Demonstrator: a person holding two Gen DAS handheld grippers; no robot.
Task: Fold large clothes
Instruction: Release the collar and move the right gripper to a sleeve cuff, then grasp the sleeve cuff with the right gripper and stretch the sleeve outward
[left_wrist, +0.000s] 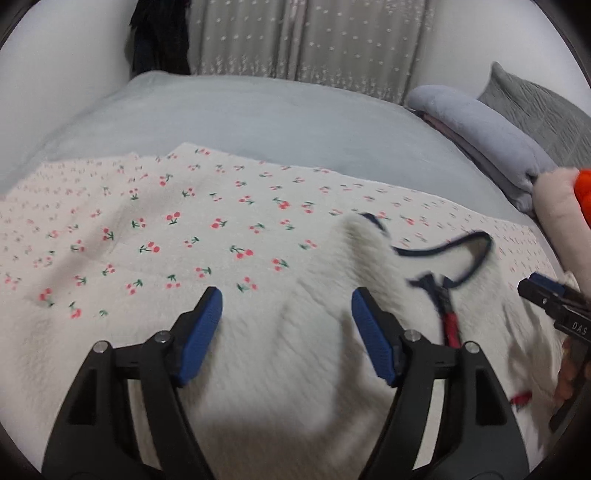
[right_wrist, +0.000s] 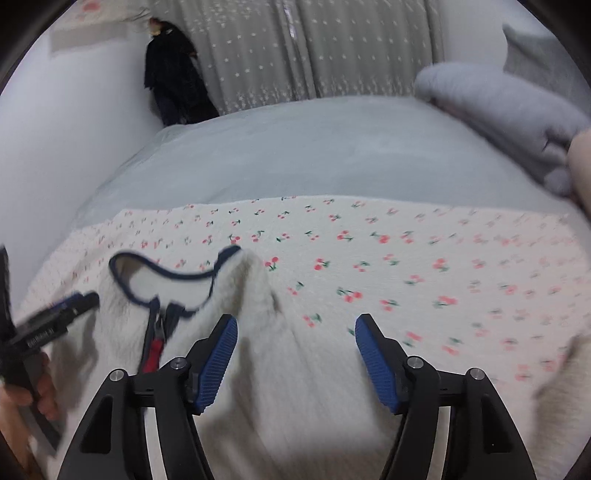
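The left hand-held gripper (left_wrist: 287, 314) and right hand-held gripper (right_wrist: 296, 338) both tilt downward, jaws spread wide, gripping nothing.

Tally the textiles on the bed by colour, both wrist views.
White fleece jacket with navy trim and red zip, front: 1
Cream cherry-print blanket under it: 1
Lavender-grey folded blanket at right edge: 1
Grey quilted pillow behind that: 1
Pale pink plush item, partly cut off: 1
Total: 5

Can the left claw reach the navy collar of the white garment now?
Probably yes: the left claw is open above the white garment, and the collar lies uncovered just ahead to its right.
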